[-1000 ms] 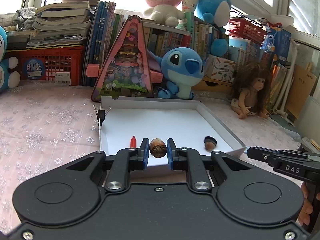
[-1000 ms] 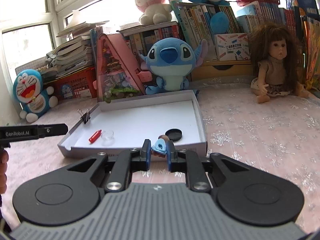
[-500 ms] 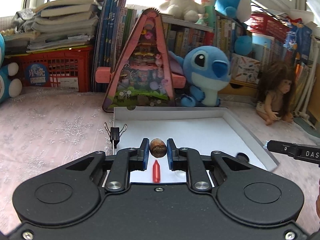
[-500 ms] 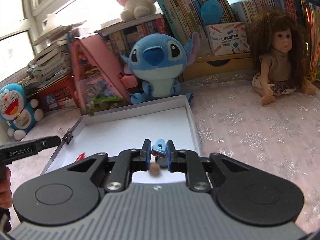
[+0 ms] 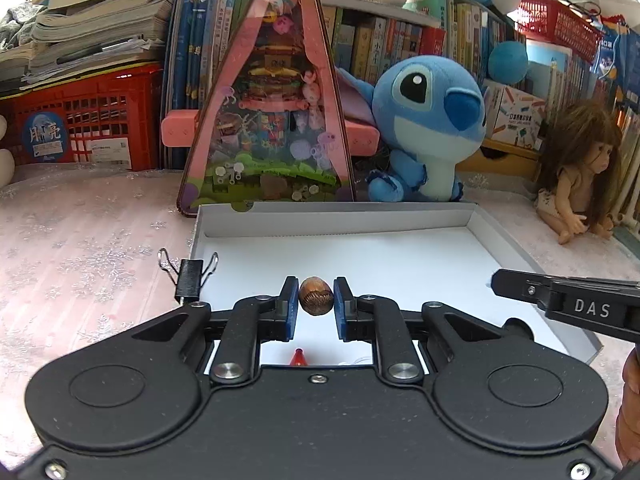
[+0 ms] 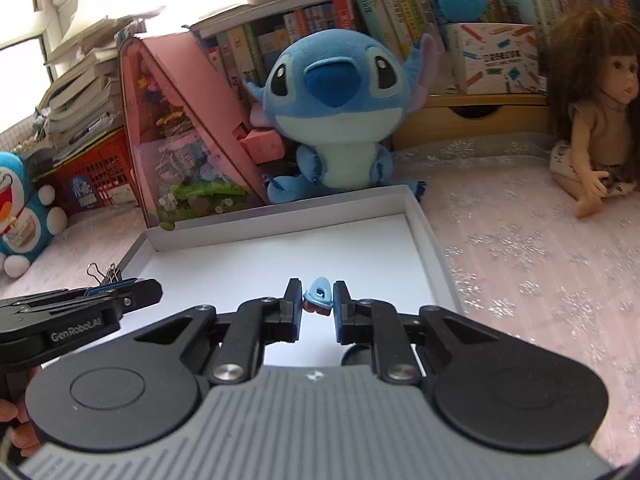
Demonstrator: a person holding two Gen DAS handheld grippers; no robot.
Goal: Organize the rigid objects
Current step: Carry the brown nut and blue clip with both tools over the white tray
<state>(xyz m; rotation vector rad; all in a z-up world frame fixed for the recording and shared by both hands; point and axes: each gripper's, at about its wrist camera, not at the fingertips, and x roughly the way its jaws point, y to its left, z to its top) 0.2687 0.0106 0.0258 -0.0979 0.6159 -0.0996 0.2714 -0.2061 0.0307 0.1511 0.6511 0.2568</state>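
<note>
Taking the white tray (image 5: 472, 216) as the landmark and reading from its left side across: a black binder clip (image 5: 188, 284) sits on the tray's left wall, its wire handles splayed upward, and the pink snowflake-patterned cloth (image 5: 80, 248) spreads away to the left of it. Over the tray's near-left part hangs the left gripper (image 5: 315, 300), its blue-padded jaws drawn narrow and clamped on a small brown ridged shell (image 5: 315, 295), an oval, glossy piece with fine ribs running across it, held clear above the white floor. Just below it, on the tray floor near the front edge, the tip of a small red piece (image 5: 298, 358) pokes out past the gripper body. Further right, above the tray's near-right part, the right gripper (image 6: 318, 300) is likewise pinched close on a little light-blue figure (image 6: 320, 293), rounded on top with a dark mark on its face and a tan underside, held off the tray floor. Behind the tray's far wall stand a pink triangular toy house (image 5: 272, 120) toward the left and a blue plush (image 5: 428, 128) toward the right; beyond the tray's right wall a long-haired doll (image 6: 596, 112) sits on the cloth.
</note>
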